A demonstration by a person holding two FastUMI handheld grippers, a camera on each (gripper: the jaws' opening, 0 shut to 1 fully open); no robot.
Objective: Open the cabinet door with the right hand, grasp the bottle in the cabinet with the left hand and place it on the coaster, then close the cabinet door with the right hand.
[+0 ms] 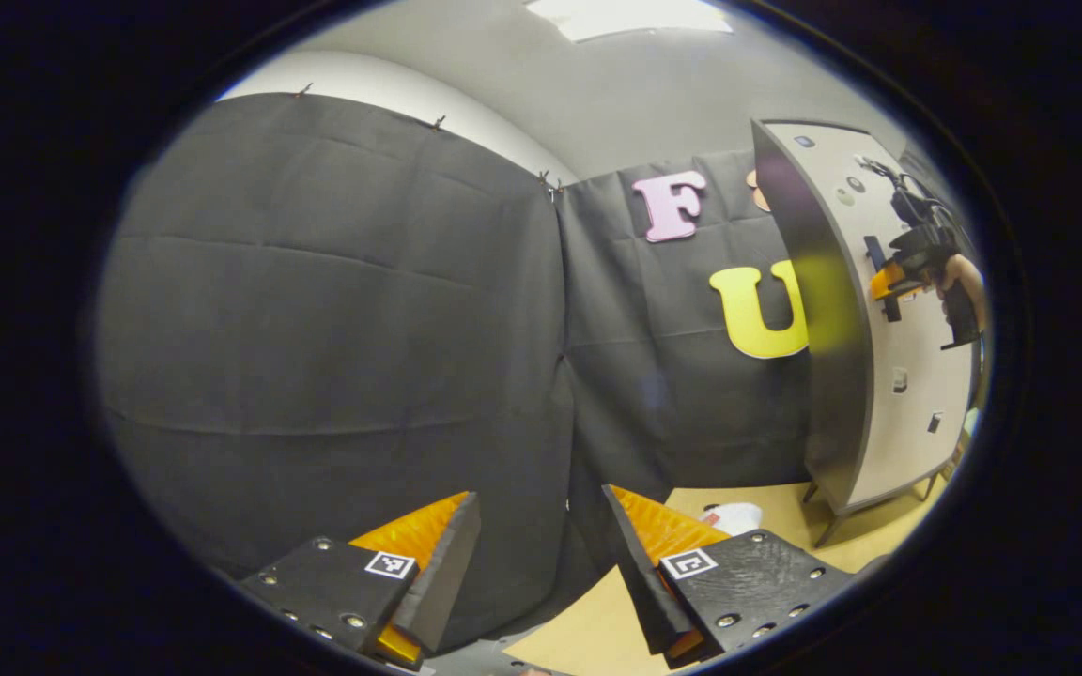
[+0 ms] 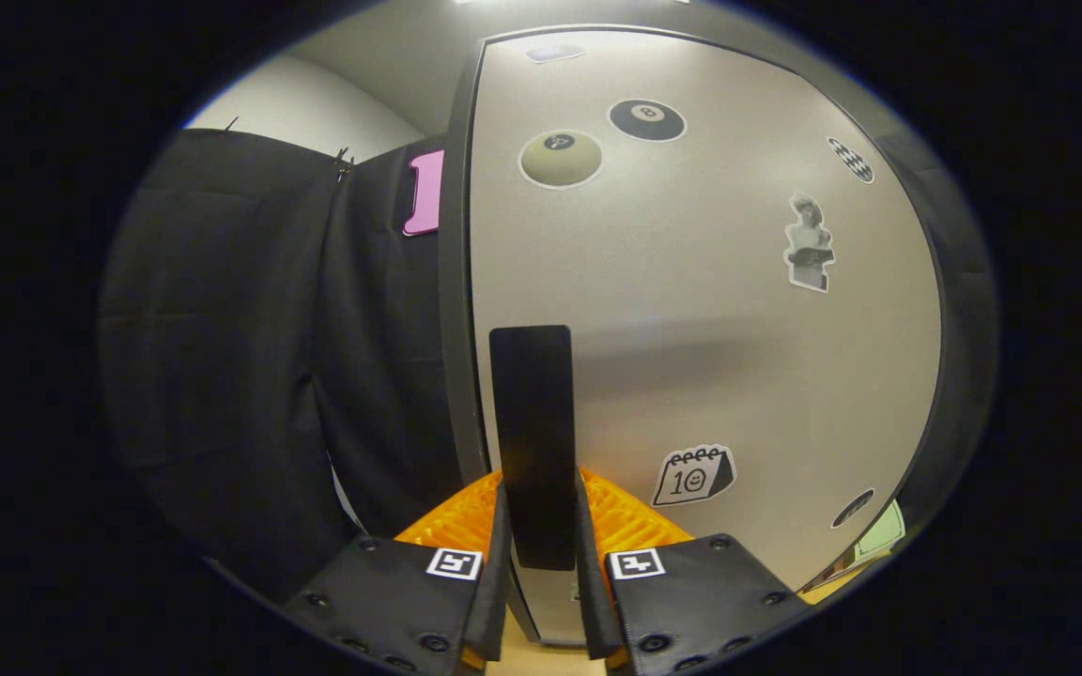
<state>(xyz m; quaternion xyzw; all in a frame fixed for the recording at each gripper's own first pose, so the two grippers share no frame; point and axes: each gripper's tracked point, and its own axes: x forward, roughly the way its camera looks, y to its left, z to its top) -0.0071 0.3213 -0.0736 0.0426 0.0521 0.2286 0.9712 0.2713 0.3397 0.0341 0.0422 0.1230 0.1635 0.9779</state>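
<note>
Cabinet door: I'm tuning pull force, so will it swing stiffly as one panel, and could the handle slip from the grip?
The door looks like a flat rigid panel, so it should swing as one piece. The right gripper is shut on the slim, smooth-looking handle; it might slide if pulled hard. The cabinet stands on thin legs and may shift.

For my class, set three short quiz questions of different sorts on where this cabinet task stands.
1. True or false: the right tongs are closed on the door handle.
2. The left tongs are: A) open and holding nothing, B) gripping a bottle.
3. Fill in: the handle sits on the cabinet ____.

Key: 1 true; 2 A; 3 door.
</note>
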